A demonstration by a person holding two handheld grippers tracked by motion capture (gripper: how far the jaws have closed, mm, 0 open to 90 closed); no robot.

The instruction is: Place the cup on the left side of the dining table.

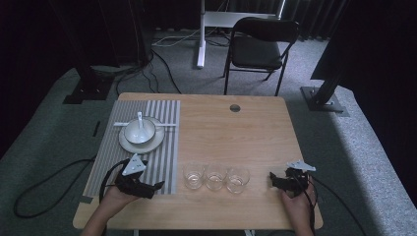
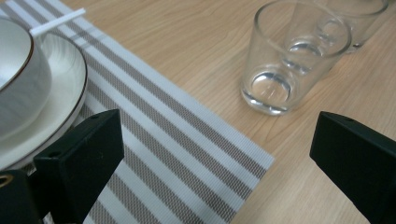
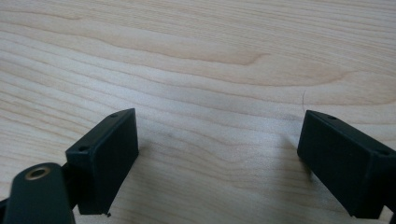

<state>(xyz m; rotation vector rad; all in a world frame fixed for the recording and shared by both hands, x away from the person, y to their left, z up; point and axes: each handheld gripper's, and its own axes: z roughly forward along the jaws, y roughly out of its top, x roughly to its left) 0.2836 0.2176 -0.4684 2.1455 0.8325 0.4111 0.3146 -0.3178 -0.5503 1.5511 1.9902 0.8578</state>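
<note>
Left gripper: jaws wide, empty, over striped mat, aimed at nearest of 3 glasses; right gripper: jaws wide, empty, above bare worktop.

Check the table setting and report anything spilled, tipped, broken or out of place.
Nothing stands out. The three glasses stand upright in a row, apparently empty. The bowl sits on its plate on the striped placemat, spoon inside. No spills show.
</note>
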